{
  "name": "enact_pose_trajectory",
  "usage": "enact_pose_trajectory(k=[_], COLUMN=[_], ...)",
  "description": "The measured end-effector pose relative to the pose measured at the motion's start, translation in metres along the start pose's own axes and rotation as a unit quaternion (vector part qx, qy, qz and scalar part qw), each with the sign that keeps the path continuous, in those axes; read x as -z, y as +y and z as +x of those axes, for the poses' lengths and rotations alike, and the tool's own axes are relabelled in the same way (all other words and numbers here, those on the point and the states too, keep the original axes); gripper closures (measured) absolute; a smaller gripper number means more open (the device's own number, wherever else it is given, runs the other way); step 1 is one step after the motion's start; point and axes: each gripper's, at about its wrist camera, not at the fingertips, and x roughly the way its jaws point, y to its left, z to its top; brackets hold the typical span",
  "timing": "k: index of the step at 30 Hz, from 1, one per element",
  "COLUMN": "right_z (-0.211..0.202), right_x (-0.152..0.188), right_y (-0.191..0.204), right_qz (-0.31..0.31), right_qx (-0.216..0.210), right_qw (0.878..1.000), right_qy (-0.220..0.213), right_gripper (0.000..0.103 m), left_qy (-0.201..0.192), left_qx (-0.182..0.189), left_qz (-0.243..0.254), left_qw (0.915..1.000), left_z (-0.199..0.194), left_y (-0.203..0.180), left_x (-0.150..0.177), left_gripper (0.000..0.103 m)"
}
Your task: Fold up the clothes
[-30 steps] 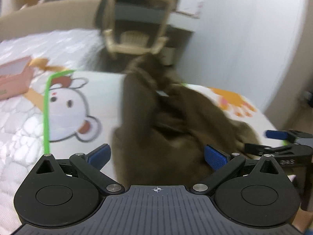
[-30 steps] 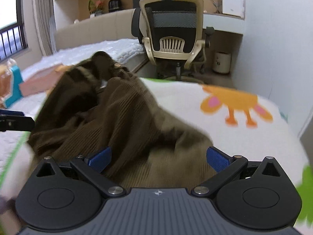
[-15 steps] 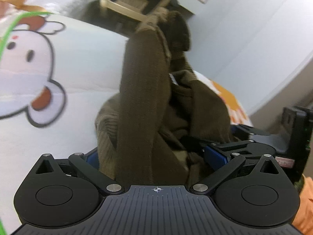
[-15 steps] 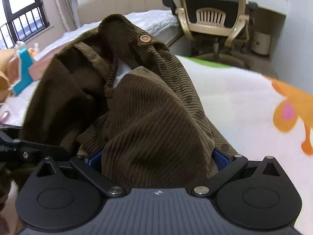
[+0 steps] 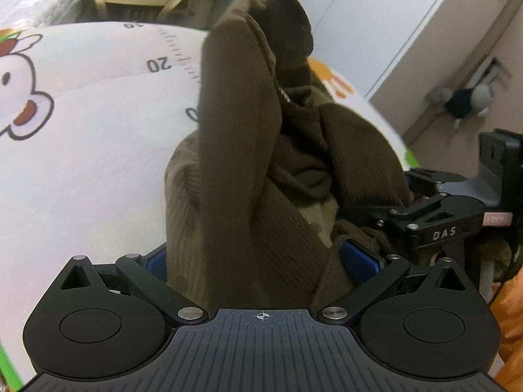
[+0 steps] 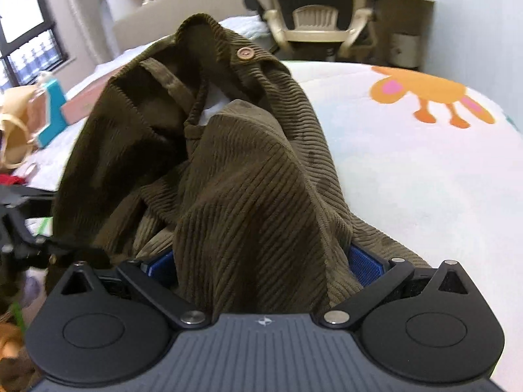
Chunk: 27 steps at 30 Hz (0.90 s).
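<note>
A brown corduroy garment (image 5: 238,163) lies heaped on a printed mat (image 5: 81,130). Its bunched cloth fills the gap of my left gripper (image 5: 258,261), whose blue pads (image 5: 359,261) stand wide apart, so it is open. The right gripper (image 5: 359,210) shows side-on at the right, against the same heap. In the right wrist view the garment (image 6: 248,179), with a wooden button (image 6: 245,53) near its top, also fills my right gripper (image 6: 261,266). That gripper is open too, pads (image 6: 364,266) spread either side of the cloth. The fingertips are hidden under fabric.
A beige office chair (image 6: 313,16) stands beyond the far edge of the mat (image 6: 425,179). Boxes and a bag (image 6: 52,111) sit on the bed at left. A white wall and a plush toy (image 5: 464,98) on the floor are to the right.
Both grippers have pushed forward into the garment, which now fills the gap between each pair of fingers. Finger spacing looks unchanged. The heap stands taller in view.
</note>
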Motion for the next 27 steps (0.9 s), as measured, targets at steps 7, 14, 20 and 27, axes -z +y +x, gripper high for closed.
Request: enact_pose_trajectory(k=[7,14,20,27], right_z=[-0.045,-0.093,-0.074,-0.047], right_x=[-0.006,0.029,0.063,0.054], right_y=[0.005,-0.003,0.007,0.015], right_qz=[-0.034,0.020,0.088,0.122], right_qx=[-0.003,-0.031,-0.132,-0.215], right_qw=[0.999,0.997,0.987,0.969], right_qy=[-0.019,-0.066,-0.006,0.020], right_gripper=[0.000,0.000,0.005,0.088], left_qy=[-0.058,-0.070,-0.203,-0.223], left_qx=[-0.033,-0.080,-0.202,-0.184], left_qz=[0.009,0.044,0.041,-0.007], left_qw=[0.9977,0.9934,0.9572,0.9574], left_z=[-0.045,-0.010,-0.066,-0.086], left_y=[-0.002,0.002,0.040,0.060], left_x=[0.015,-0.007,-0.060,-0.066], left_gripper=[0.003,0.092,0.093,0.046])
